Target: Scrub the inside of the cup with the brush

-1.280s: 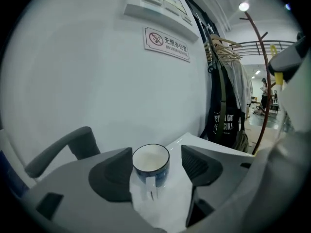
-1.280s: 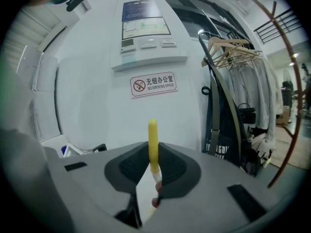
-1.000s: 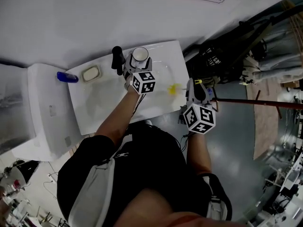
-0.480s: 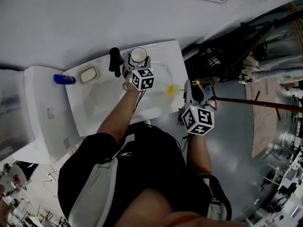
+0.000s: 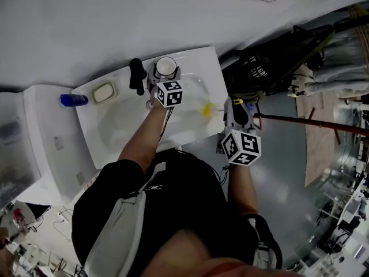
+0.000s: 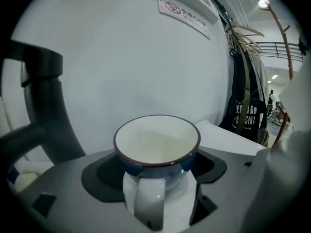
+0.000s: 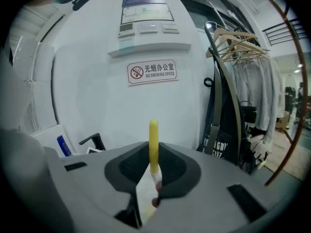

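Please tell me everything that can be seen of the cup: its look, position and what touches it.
The cup is a round mug, glossy like ceramic: white inside, dark blue outside, with a dark rim and a white handle turned toward the left gripper. It is upright and looks empty, at the back edge of the sink, beside the black tap. It sits between the left gripper's fingers, which have just been opening and seem to stand just clear of its sides.
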A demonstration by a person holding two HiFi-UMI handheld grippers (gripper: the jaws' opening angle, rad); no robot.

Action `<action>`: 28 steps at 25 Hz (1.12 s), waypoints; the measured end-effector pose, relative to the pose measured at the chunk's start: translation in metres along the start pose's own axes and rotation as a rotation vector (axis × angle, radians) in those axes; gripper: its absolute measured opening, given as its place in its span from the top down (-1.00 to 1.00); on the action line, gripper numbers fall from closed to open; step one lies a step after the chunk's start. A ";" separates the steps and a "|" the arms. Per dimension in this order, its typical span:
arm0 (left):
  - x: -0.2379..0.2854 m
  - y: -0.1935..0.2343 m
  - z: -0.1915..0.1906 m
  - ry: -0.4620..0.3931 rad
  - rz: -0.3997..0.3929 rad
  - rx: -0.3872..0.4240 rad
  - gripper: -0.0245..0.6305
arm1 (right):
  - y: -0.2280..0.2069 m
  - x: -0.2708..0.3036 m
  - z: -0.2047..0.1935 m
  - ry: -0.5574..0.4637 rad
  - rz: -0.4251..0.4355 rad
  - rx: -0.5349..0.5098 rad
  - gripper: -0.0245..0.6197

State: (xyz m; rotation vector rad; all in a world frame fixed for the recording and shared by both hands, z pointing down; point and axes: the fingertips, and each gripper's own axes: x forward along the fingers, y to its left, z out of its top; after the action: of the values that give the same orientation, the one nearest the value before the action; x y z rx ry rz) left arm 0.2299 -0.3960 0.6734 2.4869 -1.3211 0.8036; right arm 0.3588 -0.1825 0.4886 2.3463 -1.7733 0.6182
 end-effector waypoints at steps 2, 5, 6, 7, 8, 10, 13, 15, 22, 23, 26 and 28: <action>0.005 0.000 -0.005 0.013 -0.013 0.005 -0.22 | 0.000 0.000 -0.001 0.005 -0.003 0.000 0.75; 0.009 -0.001 -0.006 0.012 -0.034 0.023 -0.22 | 0.001 0.001 -0.003 0.012 -0.003 -0.003 0.75; 0.010 -0.002 -0.005 0.012 -0.040 0.027 -0.22 | 0.001 0.000 -0.004 0.014 -0.004 -0.003 0.75; 0.011 -0.002 -0.005 0.013 -0.044 0.030 -0.22 | 0.001 0.000 -0.005 0.016 -0.005 -0.003 0.75; 0.011 -0.002 -0.005 0.014 -0.046 0.031 -0.22 | 0.001 0.000 -0.006 0.017 -0.006 -0.001 0.75; 0.012 -0.001 -0.005 0.020 -0.048 0.032 -0.23 | 0.002 -0.001 -0.007 0.017 -0.007 0.002 0.75; 0.008 0.000 -0.007 0.036 -0.067 0.048 -0.23 | 0.005 -0.004 -0.007 0.011 -0.001 0.002 0.75; 0.002 -0.003 -0.009 0.041 -0.086 0.049 -0.23 | 0.006 -0.006 -0.006 0.007 0.004 0.002 0.75; -0.040 -0.020 0.005 -0.006 -0.145 0.097 -0.23 | 0.014 -0.013 -0.004 -0.020 0.045 0.012 0.75; -0.049 -0.023 0.006 -0.013 -0.151 0.106 -0.23 | 0.015 -0.015 -0.003 -0.026 0.052 0.013 0.75; -0.082 -0.032 0.006 -0.031 -0.160 0.143 -0.23 | 0.018 -0.022 0.000 -0.043 0.072 0.019 0.75; -0.104 -0.035 0.005 -0.034 -0.162 0.142 -0.23 | 0.022 -0.026 0.002 -0.053 0.092 0.023 0.75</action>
State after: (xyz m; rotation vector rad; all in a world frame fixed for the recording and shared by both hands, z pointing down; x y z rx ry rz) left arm 0.2142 -0.3054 0.6139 2.6867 -1.0890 0.8479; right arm 0.3331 -0.1666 0.4733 2.3278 -1.9155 0.5967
